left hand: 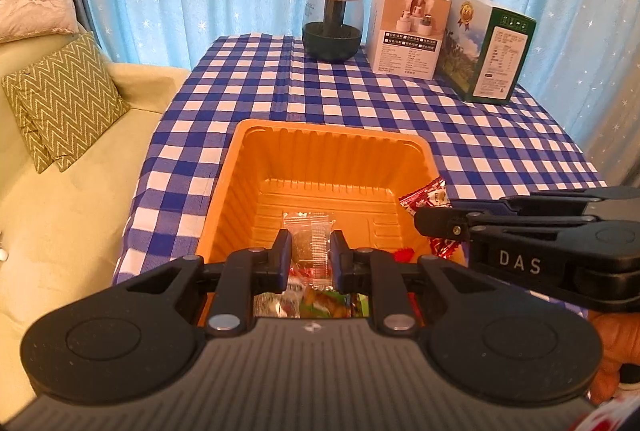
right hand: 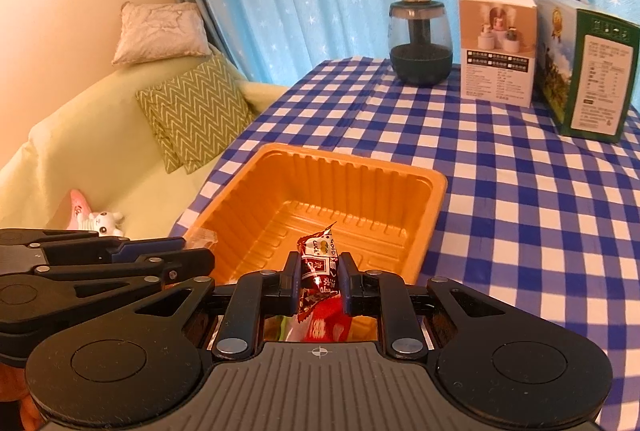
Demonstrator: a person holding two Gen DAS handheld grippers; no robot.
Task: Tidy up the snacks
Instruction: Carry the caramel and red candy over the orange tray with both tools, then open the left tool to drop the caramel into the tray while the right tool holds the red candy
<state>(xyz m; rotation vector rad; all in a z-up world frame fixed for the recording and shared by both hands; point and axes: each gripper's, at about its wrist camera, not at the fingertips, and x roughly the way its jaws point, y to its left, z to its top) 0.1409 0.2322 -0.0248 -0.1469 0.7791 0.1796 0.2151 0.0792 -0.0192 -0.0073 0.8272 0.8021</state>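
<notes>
An empty orange plastic tray (left hand: 240,167) (right hand: 428,199) sits on the blue checked tablecloth (left hand: 500,151). My left gripper (left hand: 311,245) is shut on a clear packet with dark contents (left hand: 308,227), held over the tray's near part. My right gripper (right hand: 320,271) is shut on a red and white candy wrapper (right hand: 320,251), also over the tray's near edge. In the left wrist view the right gripper (left hand: 420,221) comes in from the right with the red wrapper (left hand: 426,195). In the right wrist view the left gripper (right hand: 200,257) lies at the left. More snack wrappers (left hand: 320,301) lie beneath the fingers.
At the table's far side stand a dark glass jar-shaped device (left hand: 332,23), a white box (left hand: 408,27) and a green box (left hand: 488,51). A pale sofa (left hand: 60,223) with cushions (left hand: 68,99) borders the table's left edge; small plush toys (right hand: 96,219) lie on it. Blue star curtains hang behind.
</notes>
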